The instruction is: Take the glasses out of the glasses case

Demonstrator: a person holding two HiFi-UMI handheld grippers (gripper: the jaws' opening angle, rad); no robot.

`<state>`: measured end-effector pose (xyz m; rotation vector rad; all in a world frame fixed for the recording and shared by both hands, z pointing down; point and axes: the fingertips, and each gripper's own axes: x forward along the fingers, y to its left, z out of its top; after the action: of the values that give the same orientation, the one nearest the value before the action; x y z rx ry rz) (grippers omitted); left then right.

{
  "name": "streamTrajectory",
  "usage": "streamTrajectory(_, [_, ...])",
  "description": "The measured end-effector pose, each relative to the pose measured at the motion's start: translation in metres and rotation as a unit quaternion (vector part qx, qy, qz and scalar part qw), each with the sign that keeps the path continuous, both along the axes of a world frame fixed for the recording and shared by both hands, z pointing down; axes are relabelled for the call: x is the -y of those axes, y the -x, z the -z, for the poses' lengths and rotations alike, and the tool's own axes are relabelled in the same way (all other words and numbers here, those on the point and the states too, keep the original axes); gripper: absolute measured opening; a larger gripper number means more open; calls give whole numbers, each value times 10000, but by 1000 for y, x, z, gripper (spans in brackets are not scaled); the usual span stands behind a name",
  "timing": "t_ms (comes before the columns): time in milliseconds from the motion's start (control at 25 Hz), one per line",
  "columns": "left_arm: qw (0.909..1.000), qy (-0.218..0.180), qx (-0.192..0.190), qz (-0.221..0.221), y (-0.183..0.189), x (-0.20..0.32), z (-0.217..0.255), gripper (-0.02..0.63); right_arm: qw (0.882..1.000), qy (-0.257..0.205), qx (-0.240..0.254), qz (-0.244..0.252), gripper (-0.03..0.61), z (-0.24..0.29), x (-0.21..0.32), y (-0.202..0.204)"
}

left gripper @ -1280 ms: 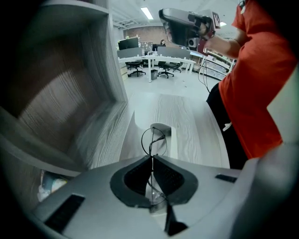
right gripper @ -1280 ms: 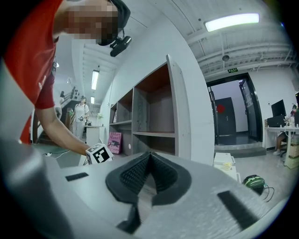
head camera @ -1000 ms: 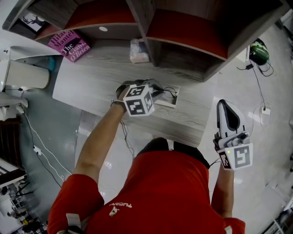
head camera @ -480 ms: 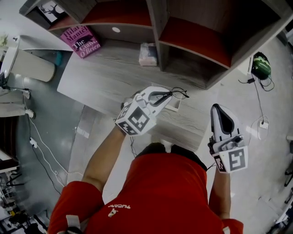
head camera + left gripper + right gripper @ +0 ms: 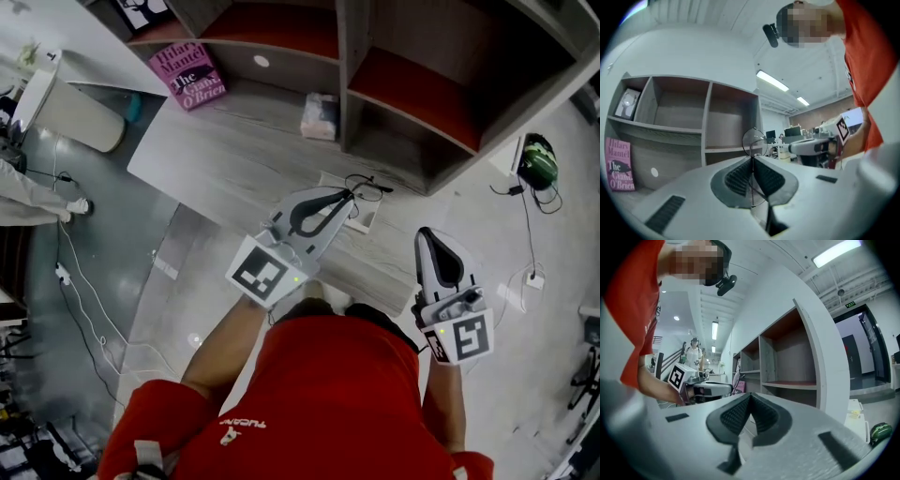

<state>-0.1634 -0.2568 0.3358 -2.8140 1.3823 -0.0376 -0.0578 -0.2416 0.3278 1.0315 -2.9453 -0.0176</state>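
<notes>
My left gripper (image 5: 348, 195) is shut on thin black wire-framed glasses (image 5: 368, 187) and holds them in the air over the desk. In the left gripper view a round lens (image 5: 753, 139) stands up just past the closed jaws of the left gripper (image 5: 752, 160). The open white glasses case (image 5: 362, 218) lies on the grey desk (image 5: 234, 164) beneath them. Off the desk's right end my right gripper (image 5: 427, 235) hangs level, shut and with nothing in it; the same right gripper (image 5: 750, 397) shows pads pressed together.
A pink book (image 5: 187, 75) and a small tissue pack (image 5: 319, 116) lie at the back of the desk, under a shelf unit (image 5: 412, 84) with red-floored bays. A white bin (image 5: 70, 117) stands at the left. Cables and a green object (image 5: 536, 161) lie on the floor at the right.
My left gripper has risen from the case with the glasses in it and rolled over. The right gripper has drifted a little toward the desk.
</notes>
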Motion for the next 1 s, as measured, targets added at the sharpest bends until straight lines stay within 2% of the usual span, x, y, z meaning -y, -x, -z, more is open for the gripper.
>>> streamTrajectory(120, [9989,-209,-356,211,7,-8,18,21,9999,-4,32,167,5,1,-9,9])
streamTrajectory(400, [9944,-540,-767,480,7,-25,43,21,9987,-44,350,361,5,14,-18,20])
streamTrajectory(720, [9935,-531,-812,604,7,-34,46,21,9978,-24,479,447,5,20,-21,19])
streamTrajectory(880, [9908,-781,-837,715,10,-34,60,21,9975,-13,514,483,5,21,-24,16])
streamTrajectory(1000, [9906,-790,-845,726,10,-34,61,20,9975,-7,492,511,3,20,-25,15])
